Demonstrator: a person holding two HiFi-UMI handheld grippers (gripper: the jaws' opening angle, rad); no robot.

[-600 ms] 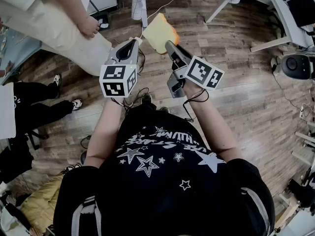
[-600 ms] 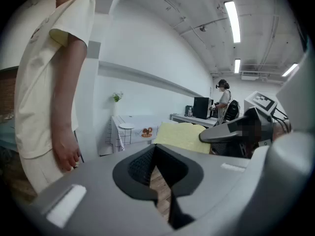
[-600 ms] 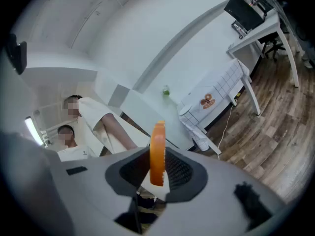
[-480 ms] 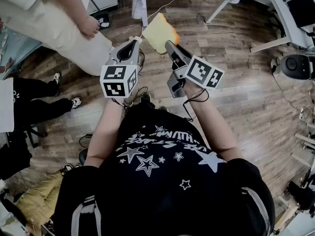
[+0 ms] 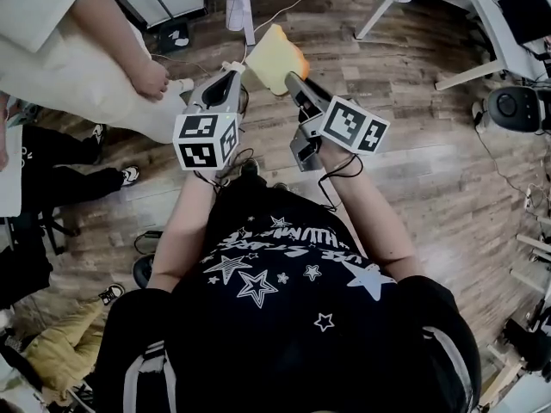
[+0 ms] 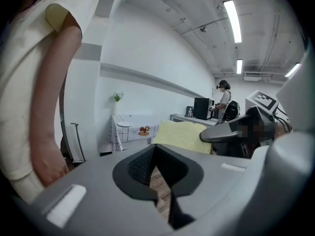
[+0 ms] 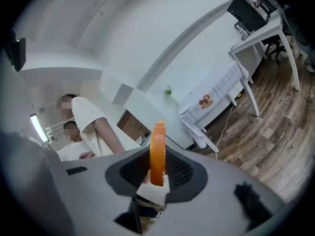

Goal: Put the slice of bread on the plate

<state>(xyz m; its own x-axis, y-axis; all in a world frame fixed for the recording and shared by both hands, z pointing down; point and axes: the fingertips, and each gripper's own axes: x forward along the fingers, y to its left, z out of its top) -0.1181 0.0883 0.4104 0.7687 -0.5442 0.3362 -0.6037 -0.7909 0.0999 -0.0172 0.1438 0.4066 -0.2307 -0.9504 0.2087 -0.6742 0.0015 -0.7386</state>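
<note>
A slice of bread (image 5: 275,57), pale yellow with an orange crust, hangs in the air over the wooden floor, and my right gripper (image 5: 291,79) is shut on its lower edge. The right gripper view shows the slice edge-on (image 7: 157,154) between the pads. In the left gripper view the same slice (image 6: 179,135) lies flat-on, just right of centre. My left gripper (image 5: 231,71) sits close to the left of the slice, shut and empty (image 6: 156,149). A small table with a checked cloth (image 6: 129,132) stands ahead with a plate-like dish (image 6: 143,131) on it.
A person in white (image 5: 77,50) stands close on the left, hand hanging near my left gripper. A white desk (image 7: 261,33) with a monitor is at the right. A cable (image 5: 284,11) runs over the floor toward the checked table. A black speaker-like device (image 5: 516,110) stands far right.
The floor and checked table have slid slightly toward me in the head view. The bystander's hand has dropped lower. Both grippers keep their pose, bread still held.
</note>
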